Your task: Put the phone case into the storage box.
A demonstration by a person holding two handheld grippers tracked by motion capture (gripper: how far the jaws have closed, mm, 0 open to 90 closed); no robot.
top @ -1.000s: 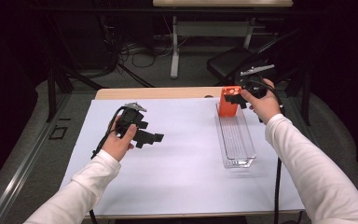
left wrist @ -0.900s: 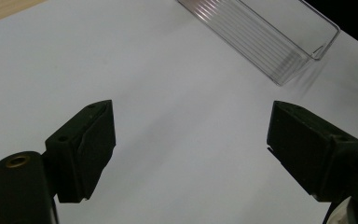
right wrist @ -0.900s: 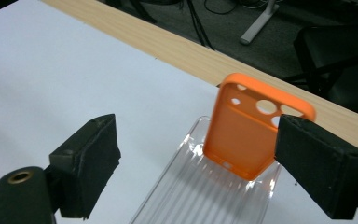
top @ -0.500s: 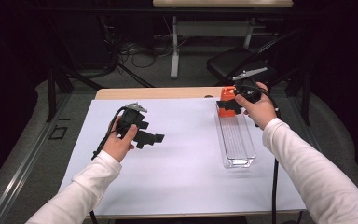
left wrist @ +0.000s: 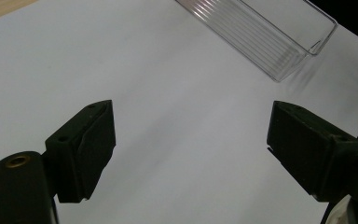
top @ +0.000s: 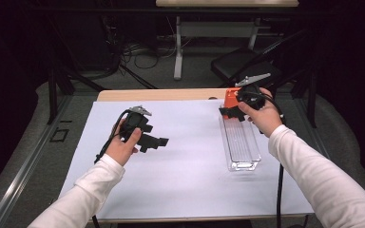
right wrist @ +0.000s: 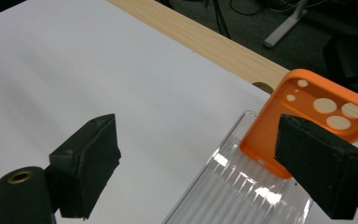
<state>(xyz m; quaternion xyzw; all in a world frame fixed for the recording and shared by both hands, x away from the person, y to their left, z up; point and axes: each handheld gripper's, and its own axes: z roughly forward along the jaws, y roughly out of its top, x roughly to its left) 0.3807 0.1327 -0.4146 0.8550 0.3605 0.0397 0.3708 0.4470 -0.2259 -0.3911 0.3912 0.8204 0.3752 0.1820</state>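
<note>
An orange phone case (right wrist: 315, 105) stands tilted at the far end of a clear ribbed plastic tray (right wrist: 242, 196), with its camera holes showing. My right gripper (right wrist: 196, 140) is open, and the case is just behind its right jaw with nothing between the pads. From above, the right gripper (top: 229, 112) hovers at the tray's (top: 240, 142) far end beside the orange case (top: 230, 96). My left gripper (top: 153, 141) rests open over the white sheet at the left. In its own view the left gripper (left wrist: 191, 126) has wide jaws holding nothing, and the tray (left wrist: 261, 32) lies ahead.
A white sheet (top: 185, 171) covers most of the table, with a bare wooden strip (top: 161, 95) along the far edge. Cables trail from both grippers. Beyond the table there are dark floor, cables and table legs.
My right hand has moved left and a little nearer, bringing its gripper over the far end of the tray by the orange case. The left hand has stayed put.
</note>
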